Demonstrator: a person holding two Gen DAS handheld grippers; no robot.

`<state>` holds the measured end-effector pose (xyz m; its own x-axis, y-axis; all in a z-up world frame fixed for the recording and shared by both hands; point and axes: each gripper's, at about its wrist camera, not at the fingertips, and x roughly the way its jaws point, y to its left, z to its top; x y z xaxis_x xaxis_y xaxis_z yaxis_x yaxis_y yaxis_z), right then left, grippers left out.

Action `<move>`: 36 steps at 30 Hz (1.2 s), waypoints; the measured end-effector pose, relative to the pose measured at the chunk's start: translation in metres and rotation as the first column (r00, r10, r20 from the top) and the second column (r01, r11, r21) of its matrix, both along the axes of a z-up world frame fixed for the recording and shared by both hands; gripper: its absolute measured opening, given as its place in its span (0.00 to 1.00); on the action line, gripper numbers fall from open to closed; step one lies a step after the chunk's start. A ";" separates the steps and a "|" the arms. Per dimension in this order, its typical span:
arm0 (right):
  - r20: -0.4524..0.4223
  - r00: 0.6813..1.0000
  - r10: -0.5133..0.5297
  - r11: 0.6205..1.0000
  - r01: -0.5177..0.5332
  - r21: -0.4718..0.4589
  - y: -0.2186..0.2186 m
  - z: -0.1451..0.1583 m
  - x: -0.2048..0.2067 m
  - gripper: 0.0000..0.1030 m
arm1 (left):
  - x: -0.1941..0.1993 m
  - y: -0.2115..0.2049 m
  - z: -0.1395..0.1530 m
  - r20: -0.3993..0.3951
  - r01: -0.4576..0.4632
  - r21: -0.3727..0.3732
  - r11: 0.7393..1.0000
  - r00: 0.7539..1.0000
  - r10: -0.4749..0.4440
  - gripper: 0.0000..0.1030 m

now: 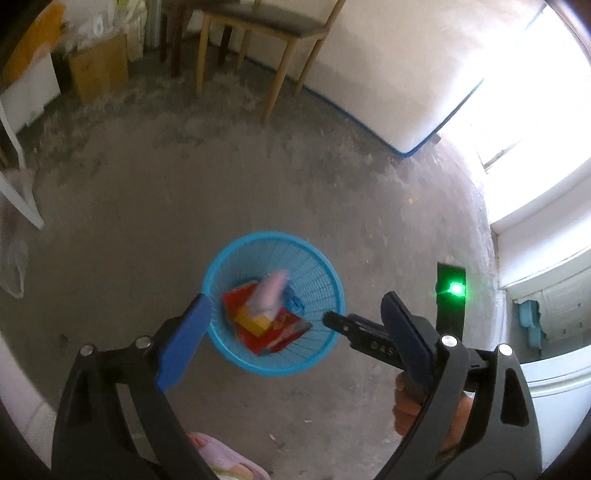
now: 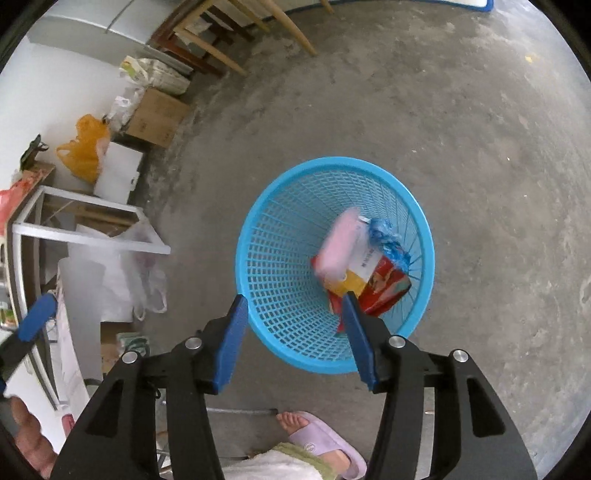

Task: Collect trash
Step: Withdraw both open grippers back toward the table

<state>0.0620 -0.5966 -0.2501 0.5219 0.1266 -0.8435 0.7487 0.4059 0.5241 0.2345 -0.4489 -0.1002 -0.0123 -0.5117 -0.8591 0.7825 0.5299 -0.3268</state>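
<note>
A blue mesh trash basket (image 1: 334, 291) (image 2: 280, 266) stands on the concrete floor. In it lie a pink packet (image 1: 269, 291) (image 2: 338, 245), a red and yellow package (image 1: 273, 326) (image 2: 384, 286) and a crumpled blue wrapper (image 2: 388, 240). My left gripper (image 1: 295, 308) is open and empty, high above the basket. My right gripper (image 2: 293, 306) is open and empty, just above the basket's near rim. The right gripper's body also shows in the left wrist view (image 1: 369, 334), and a finger of the left gripper shows in the right wrist view (image 2: 37, 317).
Wooden chairs (image 1: 258, 40) (image 2: 221, 33) and a cardboard box (image 1: 98, 64) (image 2: 157, 118) stand along the far wall. A white frame (image 2: 88, 229), plastic bags (image 2: 144, 266) and an orange bag (image 2: 86, 147) are at the left. My foot in a purple slipper (image 2: 325, 443) is below.
</note>
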 end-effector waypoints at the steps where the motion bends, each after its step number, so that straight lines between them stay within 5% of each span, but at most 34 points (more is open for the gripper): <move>1: 0.011 1.000 0.007 1.000 -0.007 -0.014 0.005 0.007 -0.004 0.50 | 0.000 0.004 0.009 0.011 0.005 -0.022 1.000 1.000 -0.005 0.86; 9: 0.083 0.991 0.102 0.984 -0.088 -0.155 0.043 0.076 -0.023 0.56 | -0.028 0.087 0.094 0.098 -0.003 -0.218 0.976 0.995 0.024 0.88; 15: 0.118 0.972 0.205 0.942 -0.163 -0.294 0.077 0.139 -0.027 0.64 | -0.057 0.163 0.130 0.126 -0.072 -0.319 0.945 0.985 0.117 0.90; 25: 0.163 0.893 0.419 0.849 -0.321 -0.421 0.153 0.222 -0.004 0.70 | -0.095 0.274 0.136 0.199 -0.220 -0.393 0.893 0.928 0.317 0.92; 36: 0.141 0.788 0.599 0.758 -0.502 -0.417 0.237 0.247 0.025 0.70 | -0.124 0.361 0.125 0.243 -0.315 -0.371 0.874 0.875 0.419 0.92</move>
